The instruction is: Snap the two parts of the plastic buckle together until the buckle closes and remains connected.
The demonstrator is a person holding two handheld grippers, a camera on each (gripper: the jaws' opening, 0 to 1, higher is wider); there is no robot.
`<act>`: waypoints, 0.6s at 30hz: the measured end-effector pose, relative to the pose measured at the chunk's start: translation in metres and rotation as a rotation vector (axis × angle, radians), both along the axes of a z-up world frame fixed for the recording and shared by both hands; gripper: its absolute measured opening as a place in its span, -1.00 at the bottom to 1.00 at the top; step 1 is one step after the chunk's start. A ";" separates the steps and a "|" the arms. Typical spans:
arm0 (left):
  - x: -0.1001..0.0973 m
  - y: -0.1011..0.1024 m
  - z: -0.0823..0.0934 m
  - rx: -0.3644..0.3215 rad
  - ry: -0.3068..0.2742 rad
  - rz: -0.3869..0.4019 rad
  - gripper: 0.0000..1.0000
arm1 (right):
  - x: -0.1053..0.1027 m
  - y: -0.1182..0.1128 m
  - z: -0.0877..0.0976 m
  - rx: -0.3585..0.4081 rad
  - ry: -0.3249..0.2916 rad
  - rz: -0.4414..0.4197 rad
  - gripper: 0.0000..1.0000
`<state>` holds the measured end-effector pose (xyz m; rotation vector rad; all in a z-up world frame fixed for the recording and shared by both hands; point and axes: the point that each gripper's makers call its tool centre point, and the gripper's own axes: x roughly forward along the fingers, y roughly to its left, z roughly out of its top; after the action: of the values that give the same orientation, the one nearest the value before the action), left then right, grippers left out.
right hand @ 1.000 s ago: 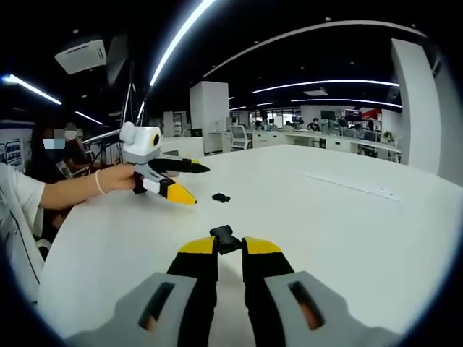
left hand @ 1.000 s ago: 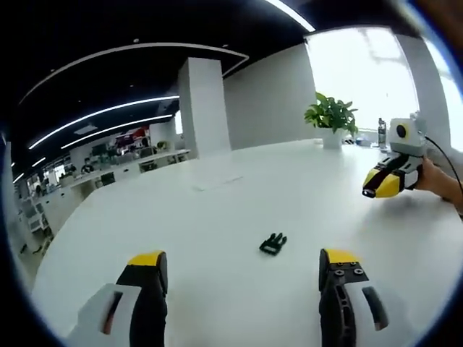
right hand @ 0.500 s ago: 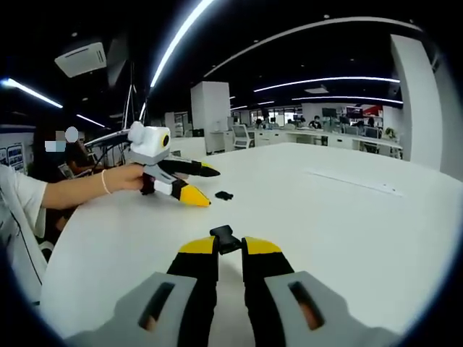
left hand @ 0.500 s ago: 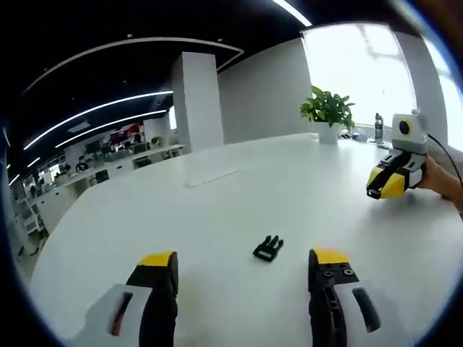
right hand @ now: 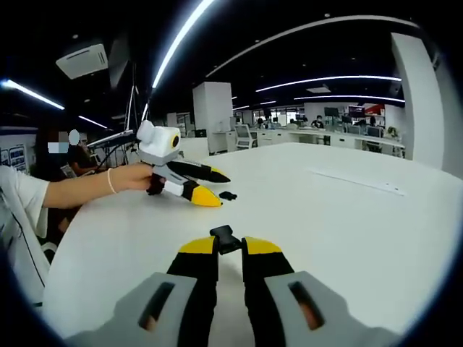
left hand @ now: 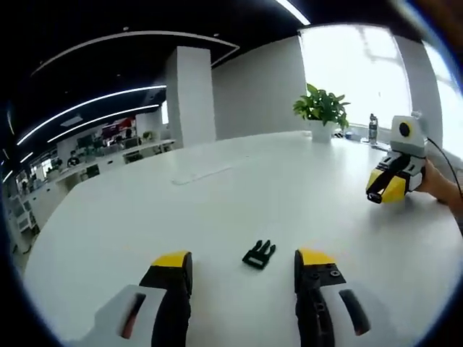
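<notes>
A black pronged buckle part [left hand: 258,254] lies on the white table [left hand: 217,210], just ahead of my left gripper [left hand: 244,266], whose yellow-tipped jaws stand open on either side of it. In the right gripper view the same part [right hand: 228,195] shows between the left gripper's [right hand: 211,186] tips. My right gripper [right hand: 230,246] is shut on the other black buckle part [right hand: 225,238], which sticks out from its tips. That right gripper [left hand: 382,189] also appears at the right of the left gripper view, held by a hand.
A potted plant [left hand: 322,112] and a bottle [left hand: 372,130] stand at the table's far edge near a bright window. A flat white strip [left hand: 202,172] lies mid-table. A person's arm [right hand: 79,191] holds the left gripper. Office desks fill the background.
My left gripper has moved closer to the pronged buckle part, and its jaws have narrowed around it. The right gripper has stayed put, still holding its part.
</notes>
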<state>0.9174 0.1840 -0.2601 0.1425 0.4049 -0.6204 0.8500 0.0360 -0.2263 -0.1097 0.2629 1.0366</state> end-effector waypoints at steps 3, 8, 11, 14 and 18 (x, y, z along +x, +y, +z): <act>0.000 -0.003 0.000 -0.001 0.006 -0.014 0.05 | 0.000 0.000 0.000 0.004 0.002 -0.001 -0.75; -0.005 -0.010 -0.001 -0.015 0.024 -0.055 -0.27 | 0.001 -0.002 -0.001 -0.006 -0.001 -0.003 -0.75; -0.007 -0.012 -0.001 -0.014 0.026 -0.063 -0.34 | 0.002 -0.003 -0.002 -0.009 -0.001 -0.006 -0.75; -0.007 -0.013 -0.001 -0.020 0.032 -0.064 -0.36 | 0.002 -0.002 -0.002 -0.009 -0.001 -0.004 -0.75; -0.009 -0.013 -0.001 -0.026 0.040 -0.069 -0.41 | 0.002 -0.003 -0.002 -0.022 -0.012 -0.005 -0.75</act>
<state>0.9087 0.1707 -0.2614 0.1200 0.4320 -0.6971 0.8517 0.0333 -0.2281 -0.1344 0.2636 1.0278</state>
